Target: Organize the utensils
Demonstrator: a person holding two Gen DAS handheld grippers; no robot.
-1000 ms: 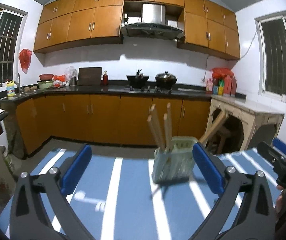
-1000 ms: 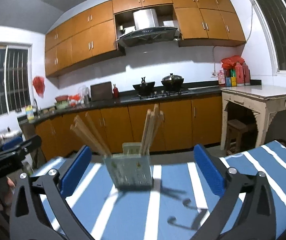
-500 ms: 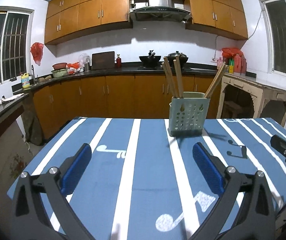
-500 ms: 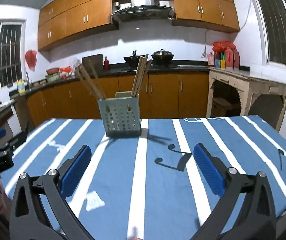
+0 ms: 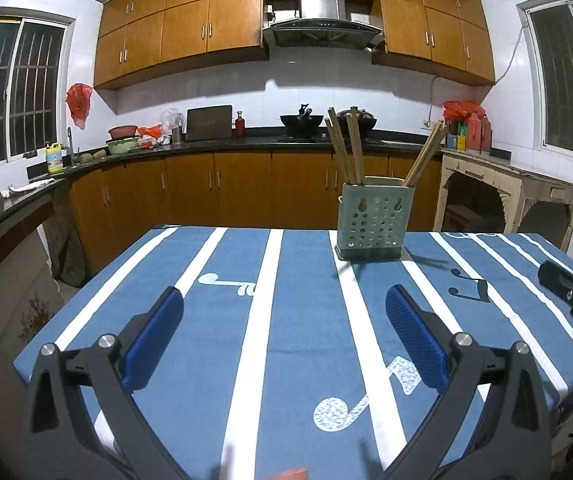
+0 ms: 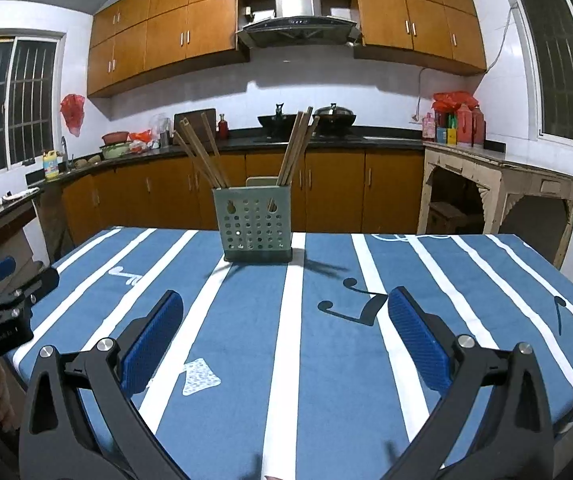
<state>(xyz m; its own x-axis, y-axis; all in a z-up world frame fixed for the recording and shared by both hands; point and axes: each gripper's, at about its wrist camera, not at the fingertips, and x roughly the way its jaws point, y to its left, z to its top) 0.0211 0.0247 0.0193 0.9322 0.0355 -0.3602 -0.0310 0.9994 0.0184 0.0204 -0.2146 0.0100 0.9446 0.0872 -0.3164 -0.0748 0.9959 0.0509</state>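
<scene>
Tablecloth (image 5: 298,320): blue fabric, white stripes, music notes.
Holder (image 5: 373,220): square green perforated plastic, upright at far edge.
Chopsticks (image 5: 346,148): wooden, leaning inside holder.
Left gripper (image 5: 284,316): spread wide, empty.
Right gripper (image 6: 285,316): spread wide, empty.

My tongs' ribbed blue rubbery pads (image 5: 414,340) sit on matt black plastic arms. The pale green perforated plastic holder (image 6: 257,224) holds bare wooden chopsticks (image 6: 202,154). Matt blue striped cloth (image 5: 294,320) covers the table.

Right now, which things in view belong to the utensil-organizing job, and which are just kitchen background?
Job:
- utensil holder, standing on the striped tablecloth
- chopsticks in two groups inside it
- left gripper and right gripper, both open, empty

Background:
- wok
- lidded pot
- cutting board
- range hood
</scene>
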